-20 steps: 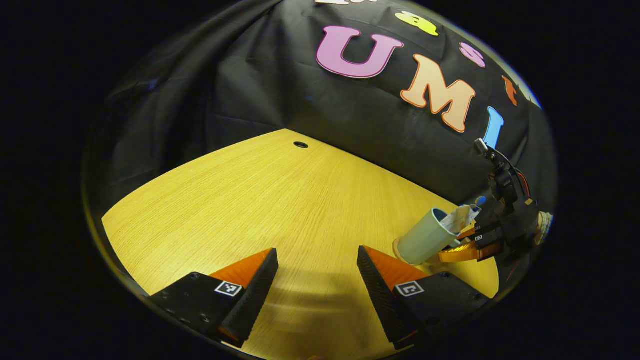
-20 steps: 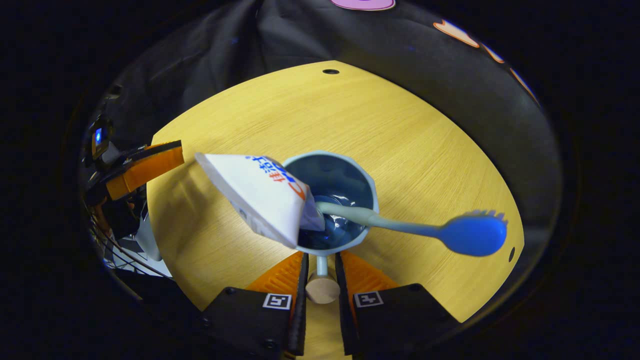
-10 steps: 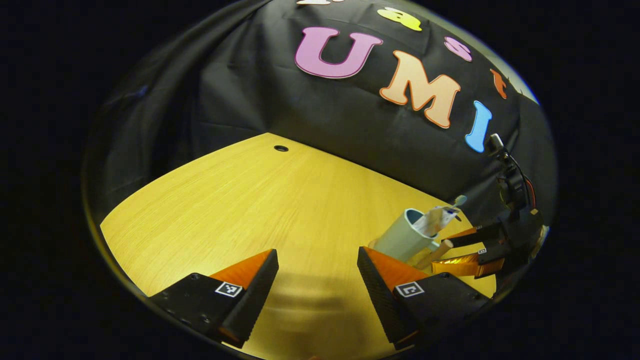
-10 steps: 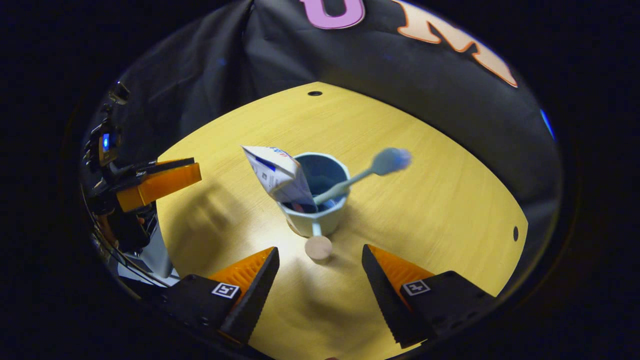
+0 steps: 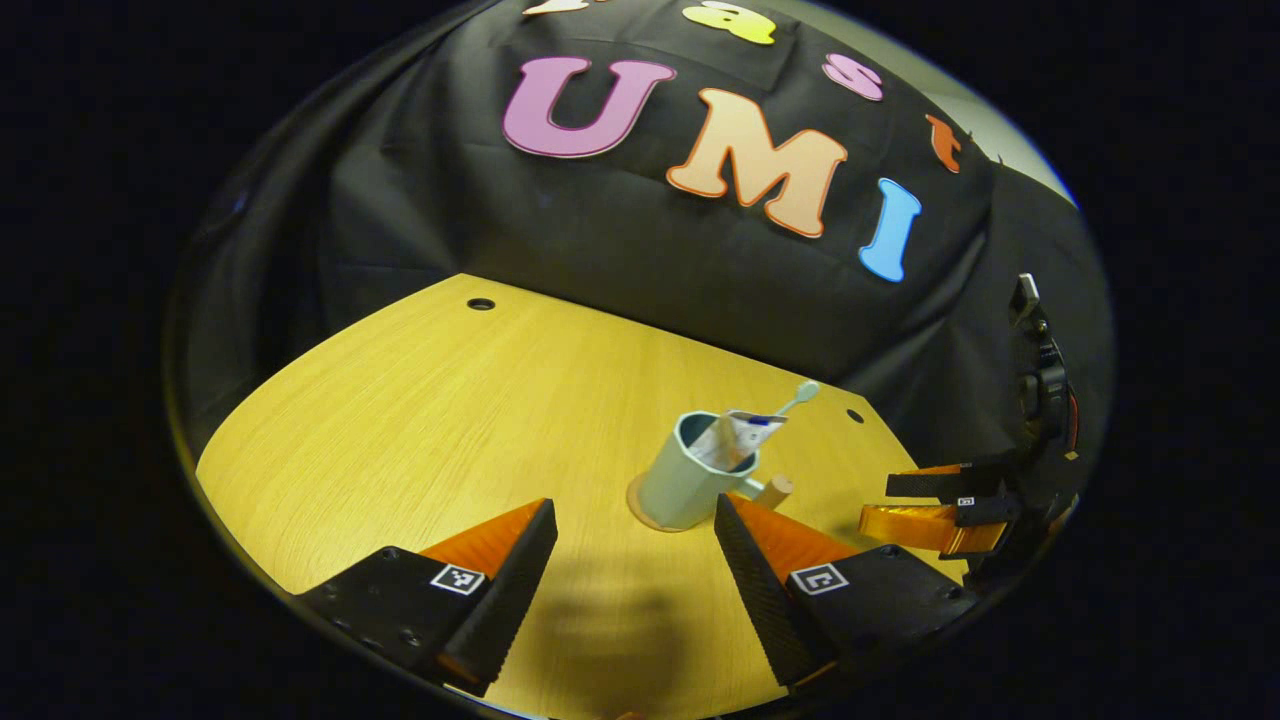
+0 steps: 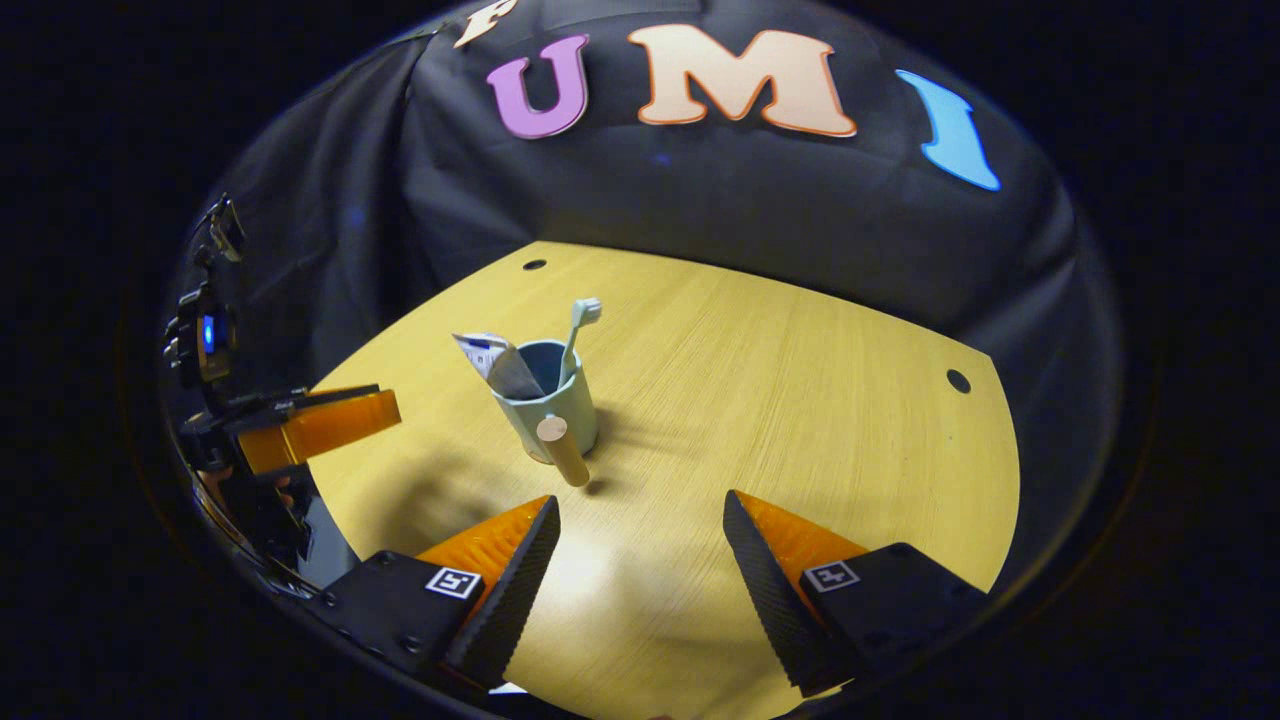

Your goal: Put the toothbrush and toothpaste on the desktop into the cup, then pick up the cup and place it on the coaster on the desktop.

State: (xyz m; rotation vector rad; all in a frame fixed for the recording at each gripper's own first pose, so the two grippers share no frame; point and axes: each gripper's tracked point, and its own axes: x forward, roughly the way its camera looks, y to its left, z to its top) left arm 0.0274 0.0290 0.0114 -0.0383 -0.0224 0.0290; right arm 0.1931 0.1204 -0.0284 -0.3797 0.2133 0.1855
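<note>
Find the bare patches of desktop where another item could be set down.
Bare wood runs from the cup right to the desktop edge hole, and back to the far hole. It is crowded only around the cup on its coaster, where the left claw hovers.

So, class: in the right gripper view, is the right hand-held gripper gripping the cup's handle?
No, the right hand-held gripper is open, short of the cup.

Left tongs point(image 5: 635, 560) spread wide, holding nothing; right tongs point(image 6: 640, 555) likewise.
</note>
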